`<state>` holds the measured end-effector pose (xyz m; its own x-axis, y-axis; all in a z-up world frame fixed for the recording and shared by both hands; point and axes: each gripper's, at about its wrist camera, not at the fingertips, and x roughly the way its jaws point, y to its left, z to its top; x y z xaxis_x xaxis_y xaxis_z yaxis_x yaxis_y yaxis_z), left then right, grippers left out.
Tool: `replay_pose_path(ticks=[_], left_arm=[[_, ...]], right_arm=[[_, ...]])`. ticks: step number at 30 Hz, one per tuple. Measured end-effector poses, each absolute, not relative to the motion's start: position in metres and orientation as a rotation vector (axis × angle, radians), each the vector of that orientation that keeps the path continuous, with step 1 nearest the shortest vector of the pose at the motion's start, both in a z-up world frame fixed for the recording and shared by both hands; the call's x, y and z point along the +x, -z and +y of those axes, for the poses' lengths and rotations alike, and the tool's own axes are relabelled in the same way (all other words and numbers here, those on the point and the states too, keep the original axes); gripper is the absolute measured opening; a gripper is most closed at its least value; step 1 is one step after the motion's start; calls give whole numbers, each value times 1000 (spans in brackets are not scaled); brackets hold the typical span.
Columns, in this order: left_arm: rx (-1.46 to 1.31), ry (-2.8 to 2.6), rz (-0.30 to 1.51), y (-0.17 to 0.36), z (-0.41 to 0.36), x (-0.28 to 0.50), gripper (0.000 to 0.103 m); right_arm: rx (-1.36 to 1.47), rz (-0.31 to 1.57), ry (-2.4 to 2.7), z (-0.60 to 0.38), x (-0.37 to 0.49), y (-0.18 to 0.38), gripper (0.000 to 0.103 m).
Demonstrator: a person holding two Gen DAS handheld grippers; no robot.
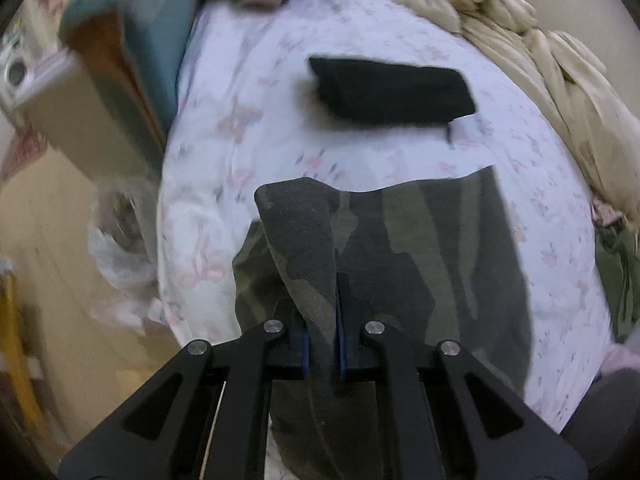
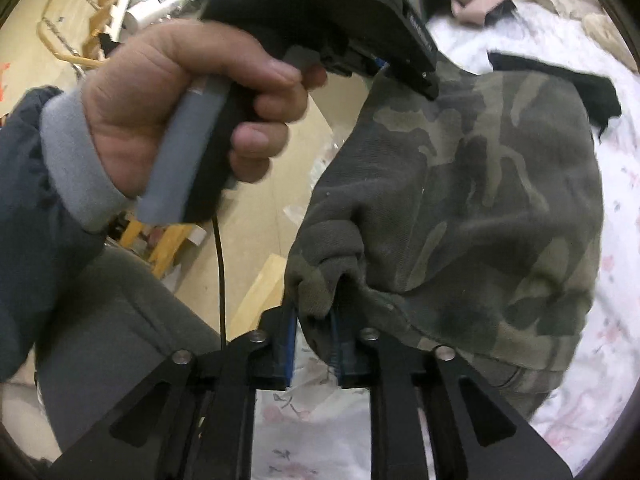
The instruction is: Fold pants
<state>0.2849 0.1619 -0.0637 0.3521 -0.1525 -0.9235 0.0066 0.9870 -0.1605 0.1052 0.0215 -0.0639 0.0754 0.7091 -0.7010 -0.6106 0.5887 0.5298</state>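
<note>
The camouflage pants (image 1: 432, 256) hang over the near part of a bed with a white floral sheet (image 1: 248, 128). My left gripper (image 1: 322, 344) is shut on a raised edge of the pants. In the right wrist view the pants (image 2: 480, 200) hang lifted above the sheet, and my right gripper (image 2: 314, 344) is shut on a bunched edge of them. The left gripper (image 2: 416, 76) also shows there, held by a hand (image 2: 176, 108), gripping the pants' upper edge.
A folded black garment (image 1: 392, 90) lies on the sheet beyond the pants. A crumpled beige blanket (image 1: 560, 80) lies along the bed's far right side. A teal pillow (image 1: 160, 28) and a box (image 1: 76, 112) stand at the left. The wooden floor (image 2: 256, 208) lies below the bed edge.
</note>
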Motion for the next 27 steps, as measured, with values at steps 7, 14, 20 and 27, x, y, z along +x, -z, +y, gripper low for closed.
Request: replay_pose_path(ticks=[7, 14, 20, 27], left_arm=[[-135, 72, 1227, 90, 168, 285, 15], [-141, -46, 1251, 100, 180, 279, 63], [-262, -32, 1311, 103, 197, 259, 72], [-238, -1, 1337, 116, 186, 253, 73]], right_arm=[[291, 1094, -936, -70, 106, 58, 30], [661, 1138, -658, -147, 150, 111, 81], [889, 1257, -632, -137, 165, 174, 92], [949, 1323, -696, -107, 157, 211, 92]])
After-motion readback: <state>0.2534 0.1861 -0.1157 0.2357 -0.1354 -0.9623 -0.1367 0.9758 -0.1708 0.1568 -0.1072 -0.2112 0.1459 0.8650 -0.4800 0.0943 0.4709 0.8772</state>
